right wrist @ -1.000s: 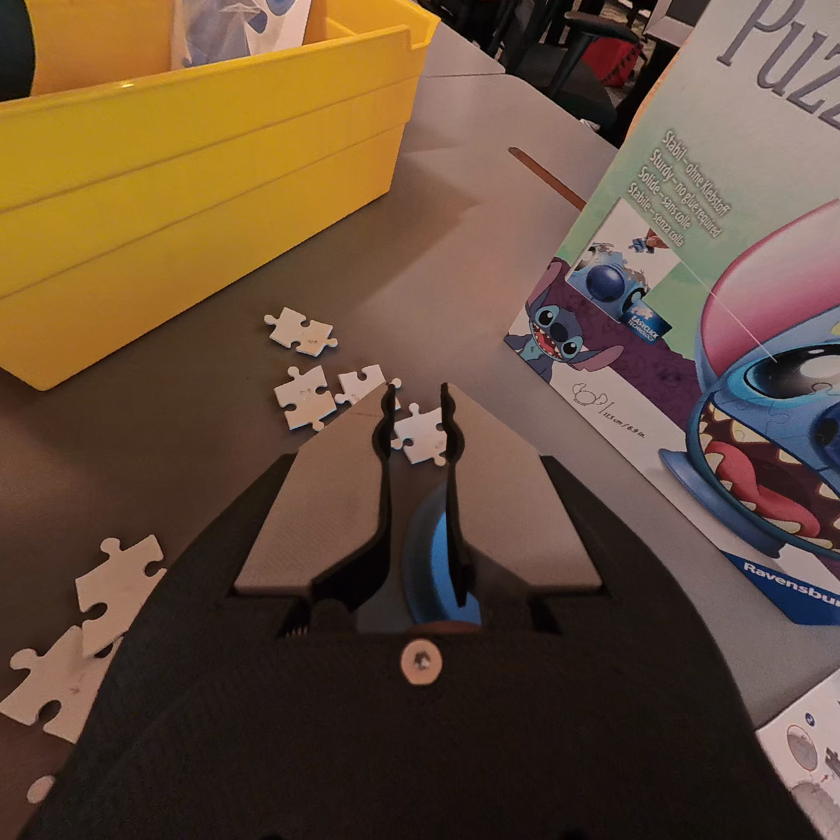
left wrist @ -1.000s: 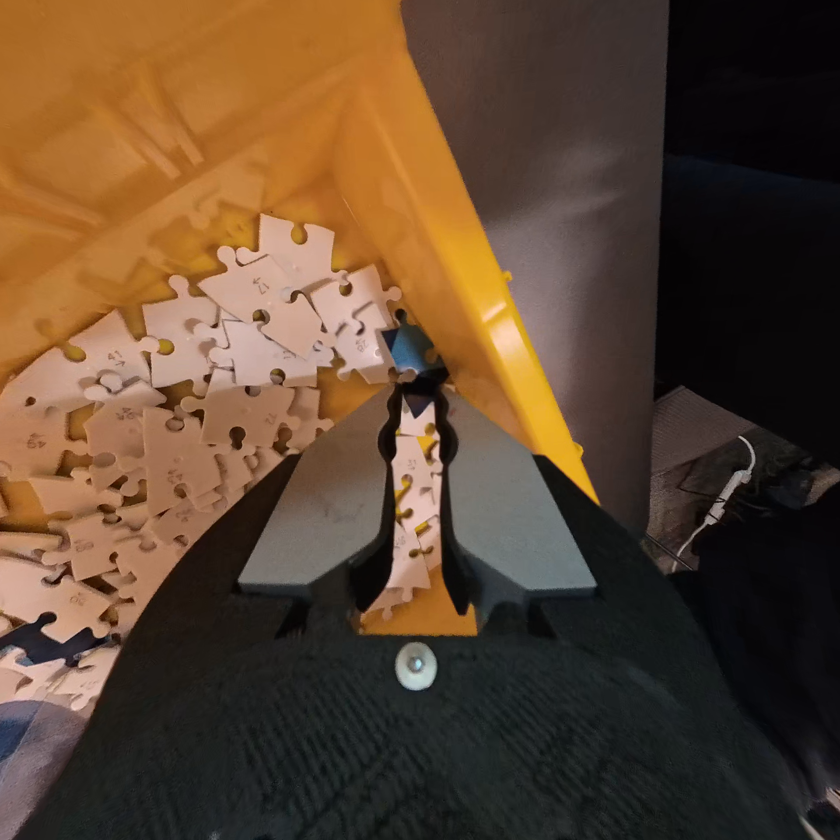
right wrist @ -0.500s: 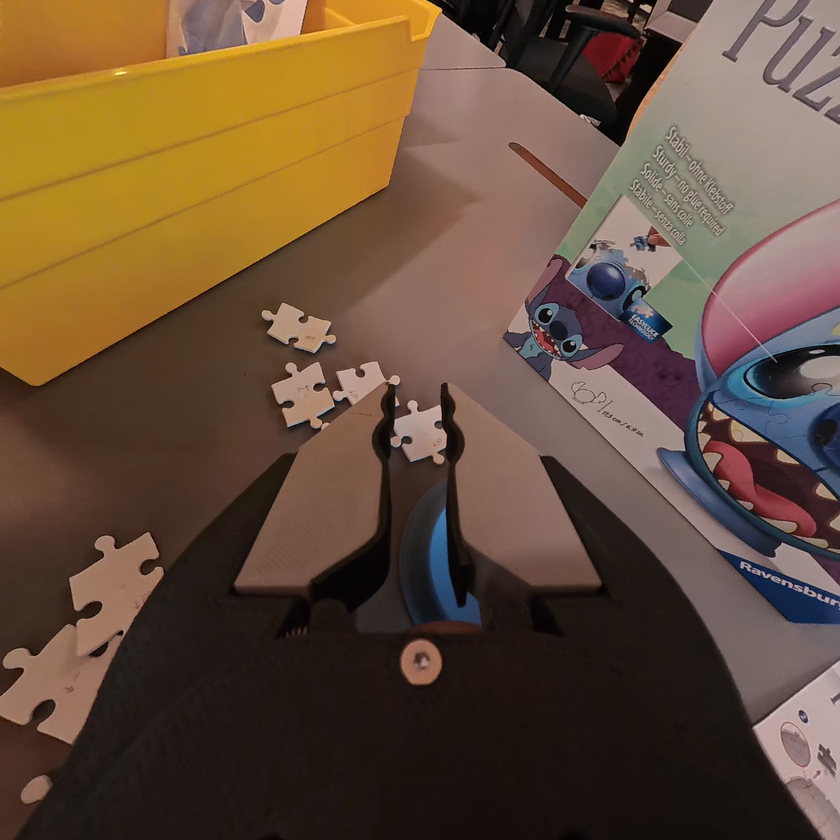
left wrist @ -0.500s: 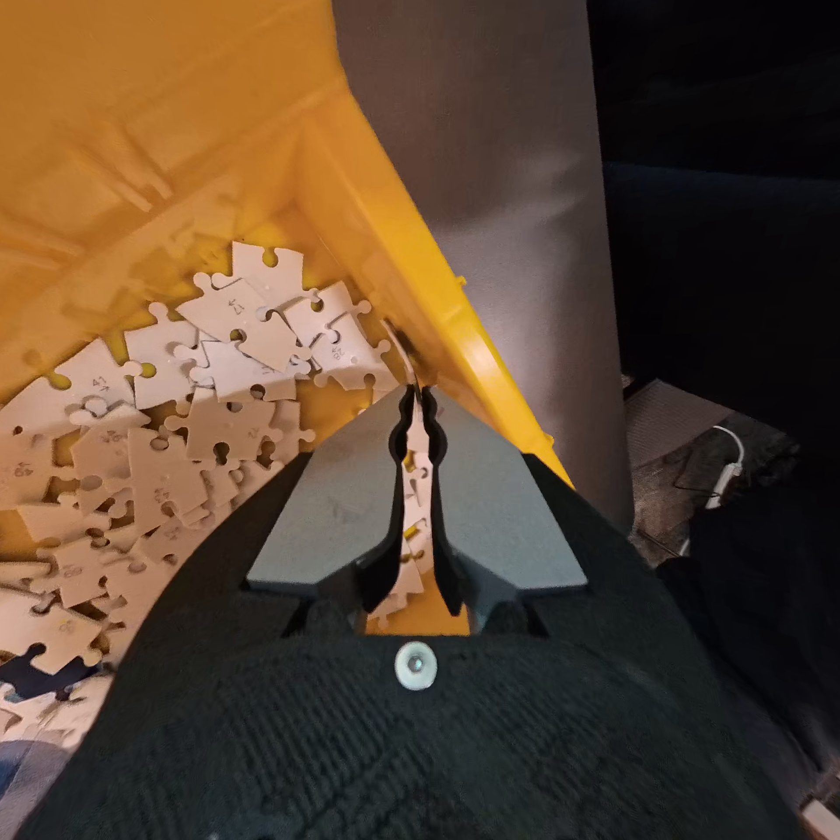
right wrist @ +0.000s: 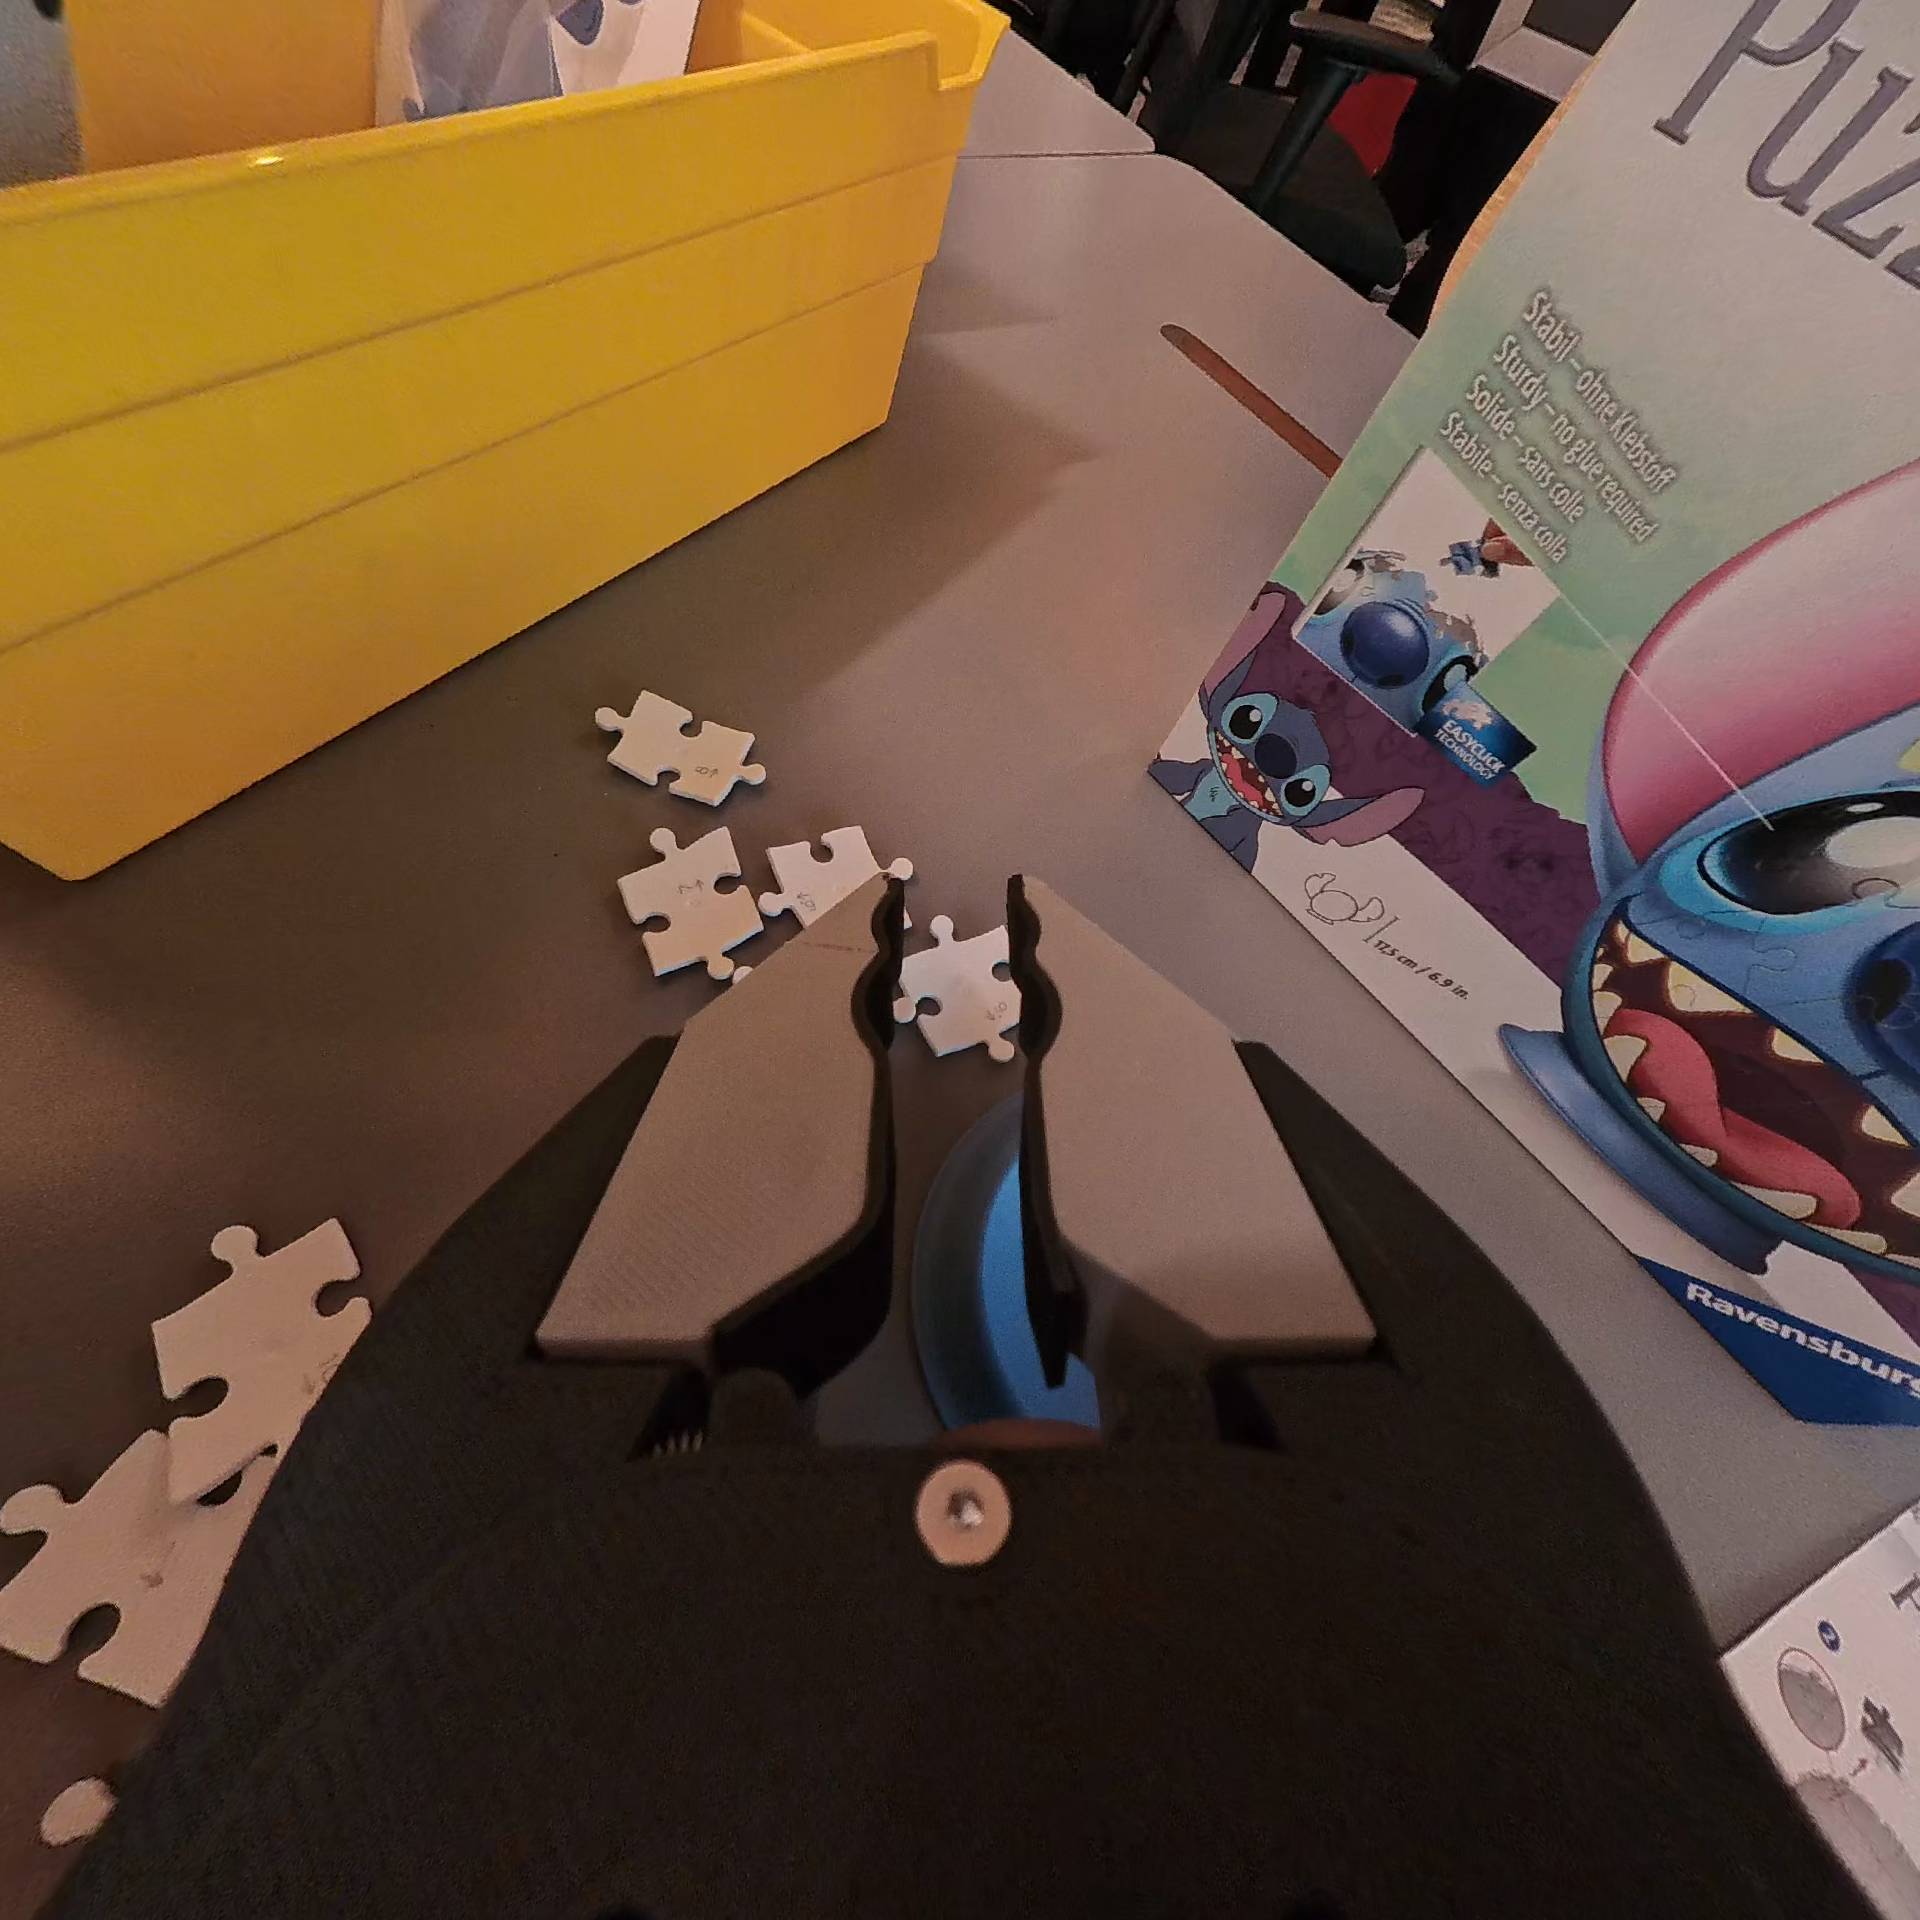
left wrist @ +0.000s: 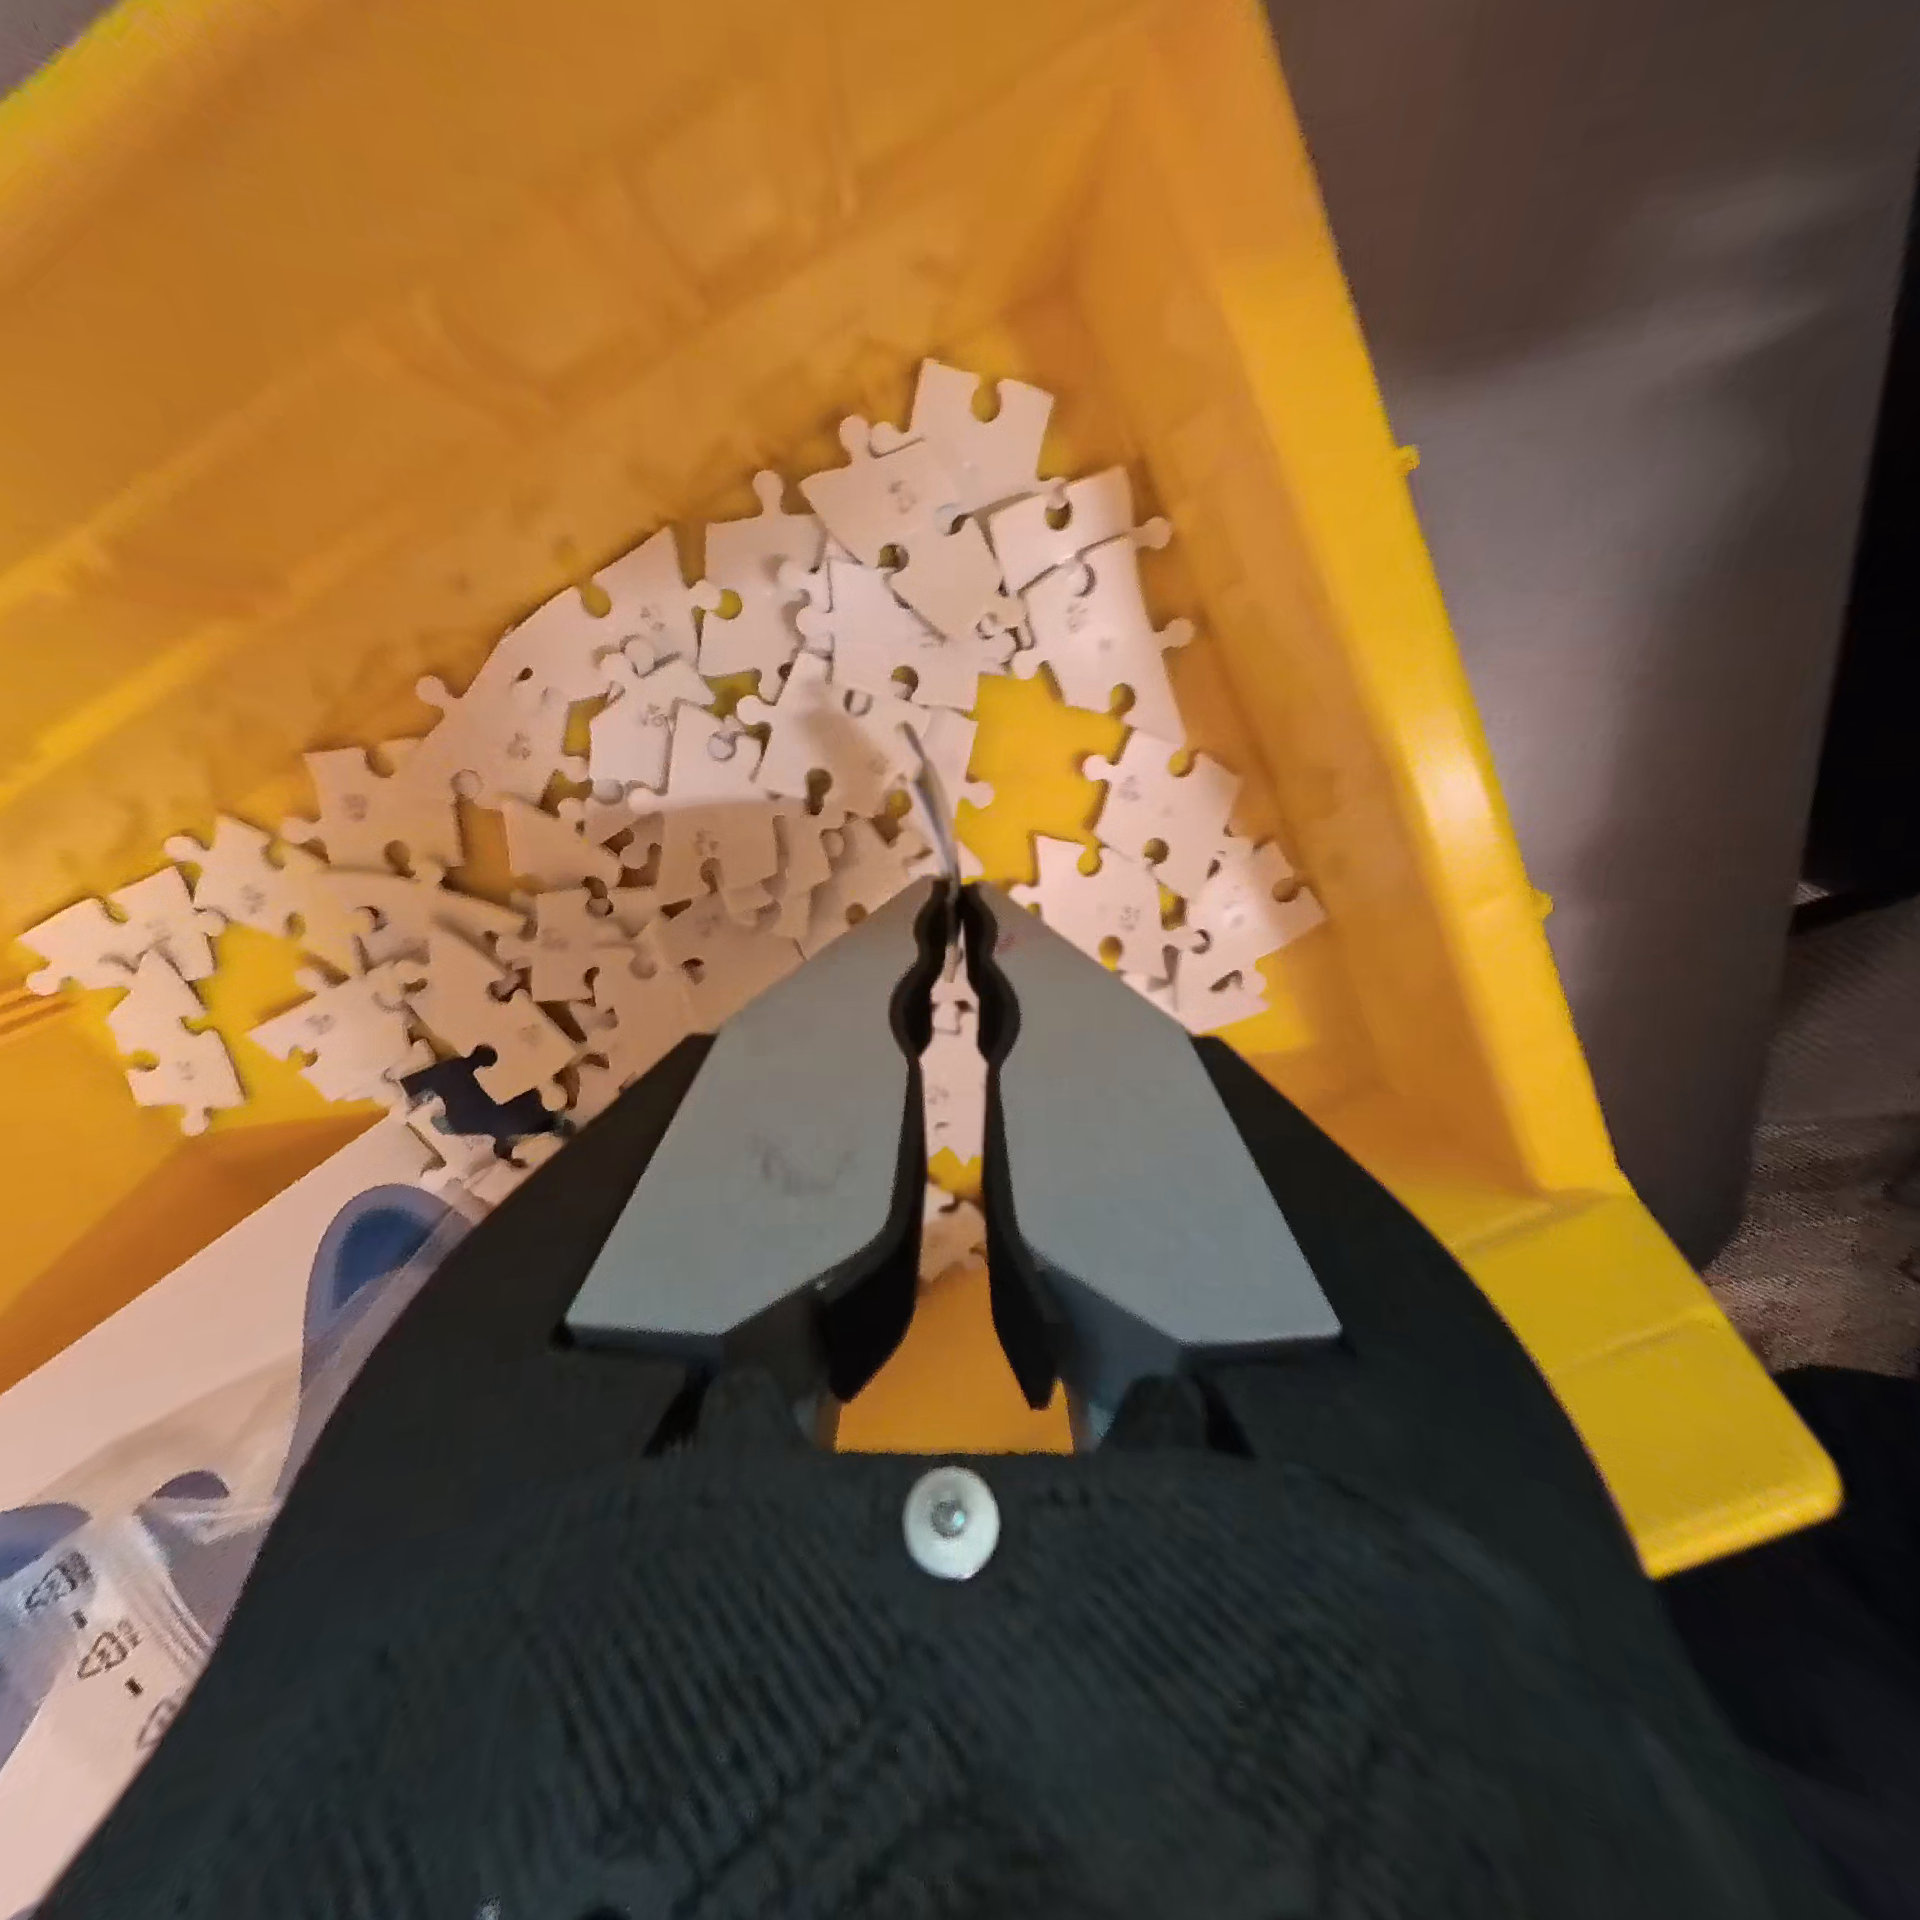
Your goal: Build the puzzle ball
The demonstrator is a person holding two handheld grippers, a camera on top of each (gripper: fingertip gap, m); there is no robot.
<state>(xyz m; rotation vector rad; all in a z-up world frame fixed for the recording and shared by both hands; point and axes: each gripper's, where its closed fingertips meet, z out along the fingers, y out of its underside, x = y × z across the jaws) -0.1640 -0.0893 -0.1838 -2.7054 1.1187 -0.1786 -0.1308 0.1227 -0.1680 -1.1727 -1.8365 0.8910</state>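
My left gripper point(left wrist: 951, 891) is inside the yellow bin point(left wrist: 520, 312), shut on a puzzle piece point(left wrist: 928, 805) that sticks out of the tips edge-on, above a pile of white face-down pieces point(left wrist: 727, 779). My right gripper point(right wrist: 954, 894) is open and hovers low over the grey table point(right wrist: 987, 540). A white piece point(right wrist: 961, 992) lies on the table between its fingers. Three more white pieces point(right wrist: 691, 899) lie just left of the tips. A blue rounded part point(right wrist: 977, 1278) shows under the gripper between the finger bases; I cannot tell if it is touched.
The puzzle box point(right wrist: 1662, 727) stands at the right. The yellow bin point(right wrist: 416, 416) stands at the back left. Two joined white pieces point(right wrist: 249, 1340) lie at the front left. A leaflet point(right wrist: 1849, 1704) lies at the front right. A plastic bag point(left wrist: 125, 1558) lies in the bin.
My left gripper shut on the blue piece by the bin wall and drew back with it, so more of the pile shows. The right gripper has hardly moved.
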